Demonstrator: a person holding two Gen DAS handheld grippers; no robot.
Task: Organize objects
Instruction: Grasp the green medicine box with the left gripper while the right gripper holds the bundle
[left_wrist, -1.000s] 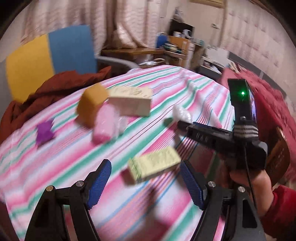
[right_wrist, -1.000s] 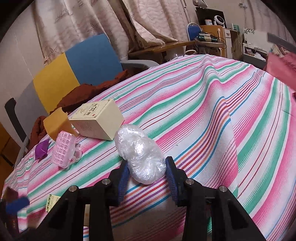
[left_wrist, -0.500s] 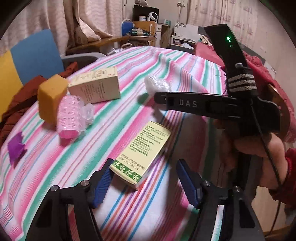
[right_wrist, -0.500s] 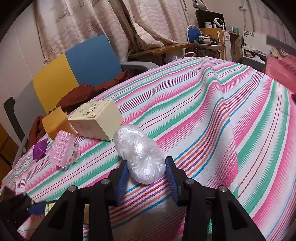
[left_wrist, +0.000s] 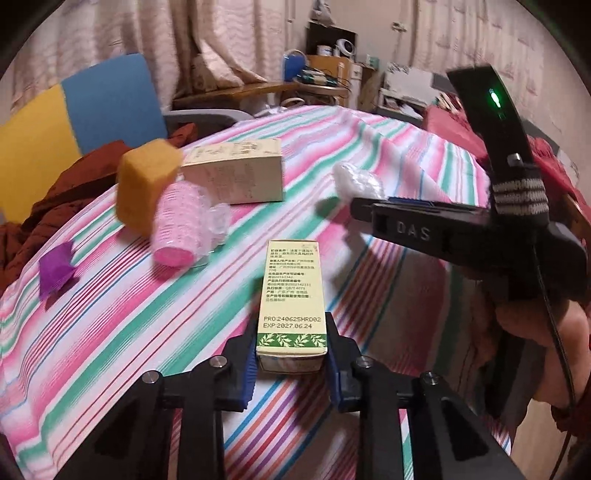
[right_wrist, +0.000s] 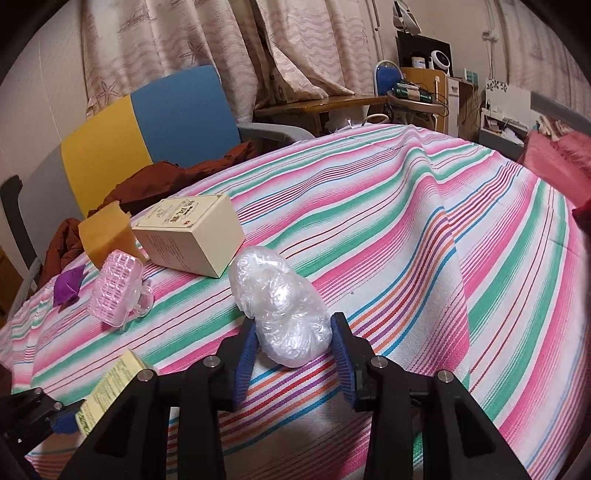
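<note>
My left gripper (left_wrist: 291, 354) is shut on the near end of a narrow yellow-green box (left_wrist: 293, 291) that lies on the striped tablecloth (left_wrist: 110, 332). The box also shows at the lower left of the right wrist view (right_wrist: 110, 387). My right gripper (right_wrist: 293, 350) is shut on a crumpled clear plastic bundle (right_wrist: 280, 306) resting on the cloth. From the left wrist view the bundle (left_wrist: 356, 181) sits at the right gripper's tip.
A cream box (right_wrist: 192, 234), an orange block (right_wrist: 105, 232), a pink ribbed roller (right_wrist: 116, 291) and a purple scrap (right_wrist: 66, 284) lie at the table's left. A blue and yellow chair (right_wrist: 147, 122) with a brown cloth stands behind. The table edge falls away at the right.
My left gripper moved forward onto the yellow-green box and closed on its near end. My right gripper stayed shut on the plastic bundle in place.
</note>
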